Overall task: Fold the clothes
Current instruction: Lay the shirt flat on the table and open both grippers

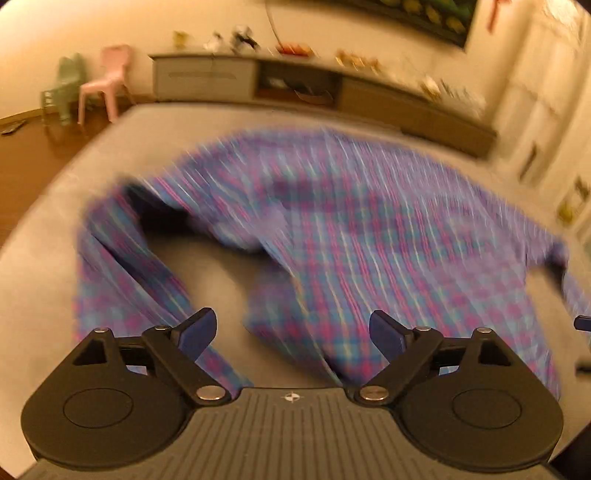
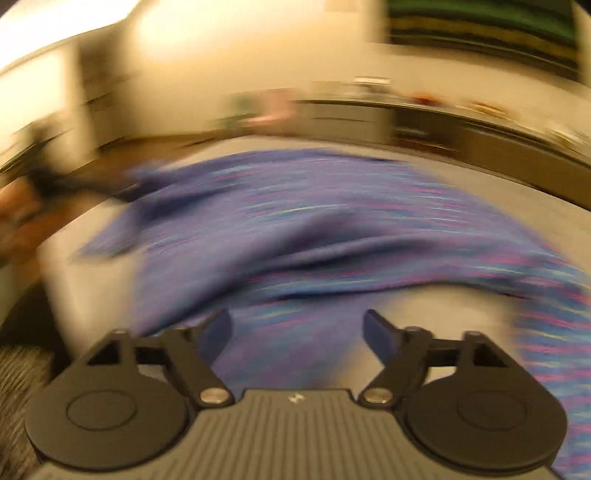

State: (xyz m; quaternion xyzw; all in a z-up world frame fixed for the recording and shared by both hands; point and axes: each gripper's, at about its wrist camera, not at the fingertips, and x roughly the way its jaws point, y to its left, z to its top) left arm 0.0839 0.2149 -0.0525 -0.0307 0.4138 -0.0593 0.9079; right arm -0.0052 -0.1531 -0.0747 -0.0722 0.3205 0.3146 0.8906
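Note:
A purple, pink and blue plaid shirt (image 1: 351,229) lies spread and rumpled on a grey bed (image 1: 221,122). Its sleeve (image 1: 122,280) runs down the left. My left gripper (image 1: 291,328) is open and empty, just above the shirt's near edge. In the right wrist view the same shirt (image 2: 314,229) is heavily blurred. My right gripper (image 2: 297,328) is open and empty over the shirt's near part. The other gripper (image 2: 55,181) shows dimly at the far left, next to the shirt's corner. A dark fingertip (image 1: 583,324) shows at the left view's right edge.
A long low cabinet (image 1: 295,88) with small items on top stands beyond the bed. A pink chair (image 1: 105,83) and a green chair (image 1: 64,90) stand on the wooden floor at the left. A dark picture (image 1: 424,18) hangs on the wall.

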